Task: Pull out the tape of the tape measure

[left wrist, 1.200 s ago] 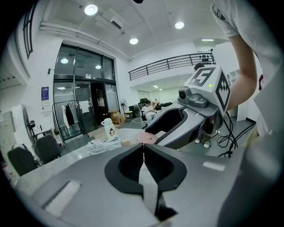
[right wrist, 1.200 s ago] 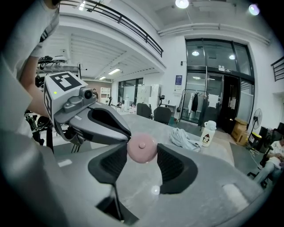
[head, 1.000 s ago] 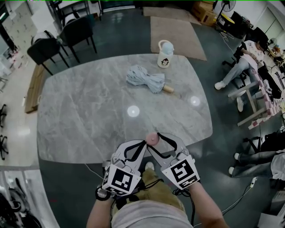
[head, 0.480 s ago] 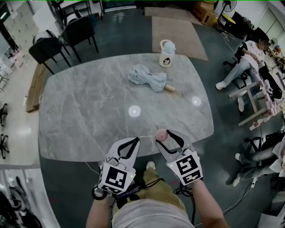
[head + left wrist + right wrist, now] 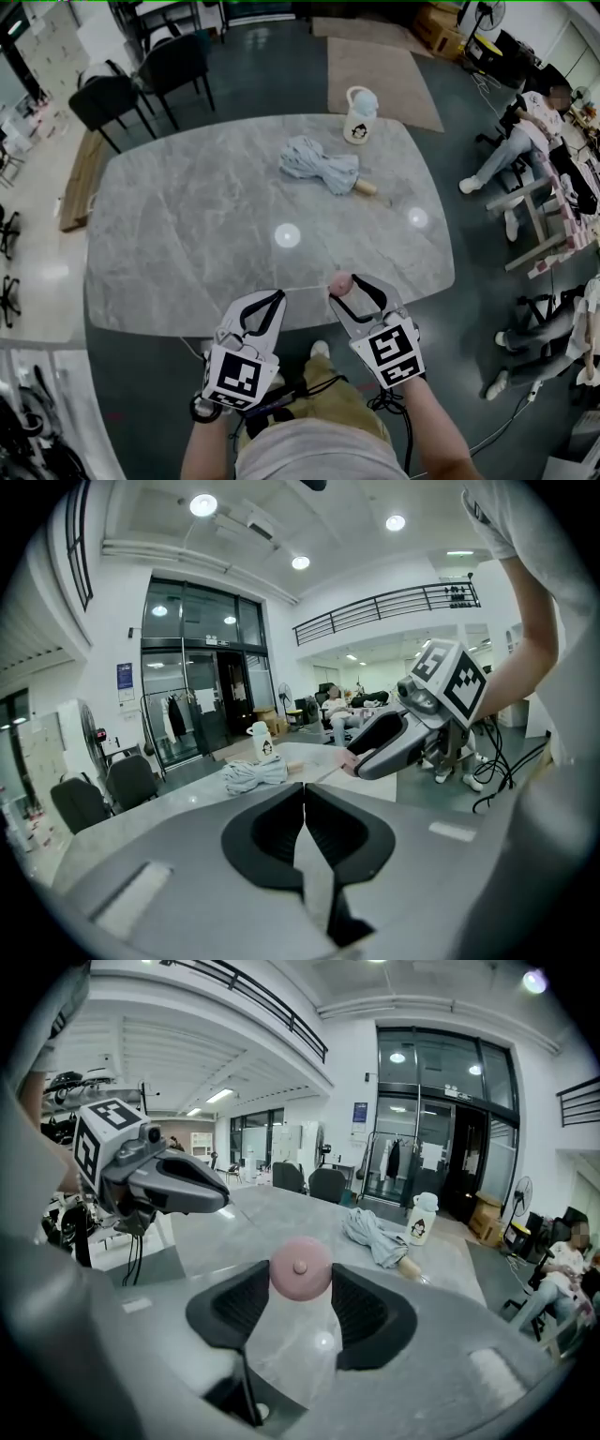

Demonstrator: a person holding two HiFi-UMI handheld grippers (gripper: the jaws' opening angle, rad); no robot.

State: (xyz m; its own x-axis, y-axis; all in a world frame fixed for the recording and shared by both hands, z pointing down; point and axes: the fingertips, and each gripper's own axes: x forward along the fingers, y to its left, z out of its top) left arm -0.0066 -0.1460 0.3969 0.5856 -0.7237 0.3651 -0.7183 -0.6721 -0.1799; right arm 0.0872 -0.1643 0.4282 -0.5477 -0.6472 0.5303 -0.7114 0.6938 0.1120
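A round pink tape measure [image 5: 338, 280] sits between the jaws of my right gripper [image 5: 345, 284], which is shut on it above the near edge of the grey marble table [image 5: 169, 234]. In the right gripper view the pink case [image 5: 300, 1267] fills the gap between the pads. A thin tape [image 5: 305, 288] runs left from the case to my left gripper [image 5: 278, 294], which is shut on the tape's end. In the left gripper view the jaws [image 5: 303, 799] meet, and the right gripper [image 5: 375, 752] shows beyond them.
A folded grey umbrella [image 5: 323, 169] lies on the far half of the table, with a white bottle [image 5: 359, 114] behind it. Dark chairs [image 5: 103, 98] stand at the far left, and a rug [image 5: 380, 66] lies beyond the table. People sit at the right [image 5: 525, 141].
My left gripper has moved left, away from the right one. A short length of tape now spans the gap between them. The right gripper has stayed in place with the case.
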